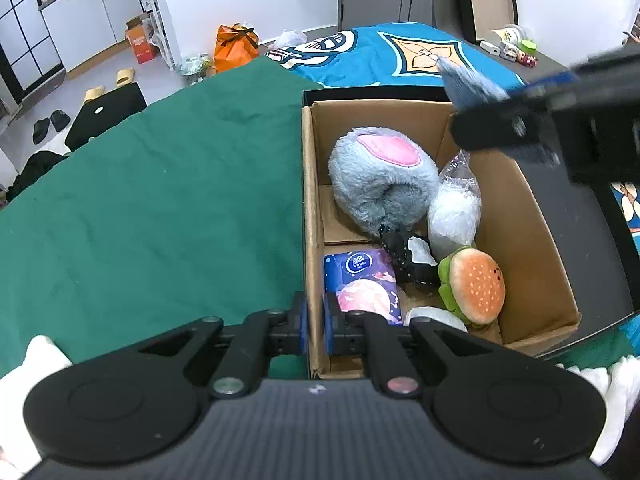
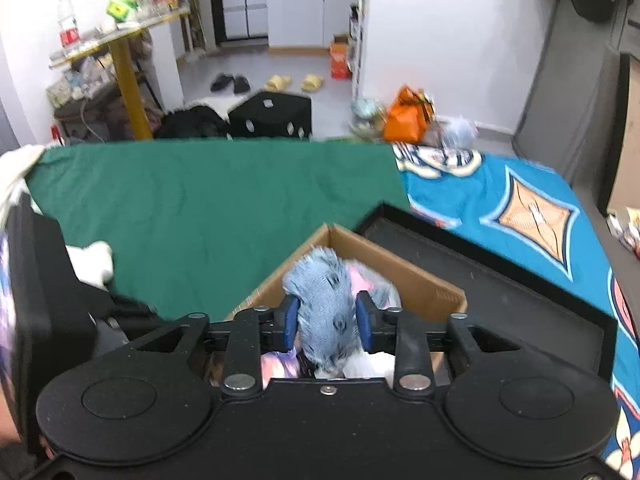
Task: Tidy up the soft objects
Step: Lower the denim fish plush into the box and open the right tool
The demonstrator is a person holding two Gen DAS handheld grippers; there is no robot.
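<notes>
- Two grippers over one open brown cardboard box (image 1: 520,216), set on a black tray (image 2: 520,280) beside a green cloth (image 1: 160,200) and a blue patterned blanket (image 1: 380,56).
- Shaggy blue-grey plush piece with dark flecks (image 2: 326,312): soft, fuzzy, blurred at its top edge.
- Pinched between the blue pads of the right gripper (image 2: 326,322), directly above the box opening; seen from the left wrist as a blue fuzzy tuft (image 1: 468,84) over the box's far corner.
- Right gripper partly closed, pads pressing both sides of the plush.
- Left gripper (image 1: 316,322) narrowed to a slim gap, straddling the box's left cardboard wall; actual grip on the wall not clear.
- Inside the box: round grey-blue plush with pink patch (image 1: 380,176), clear plastic bag of white stuffing (image 1: 456,208), small hamburger plush (image 1: 476,284), purple tissue pack (image 1: 364,280), black lace item (image 1: 404,256).
</notes>
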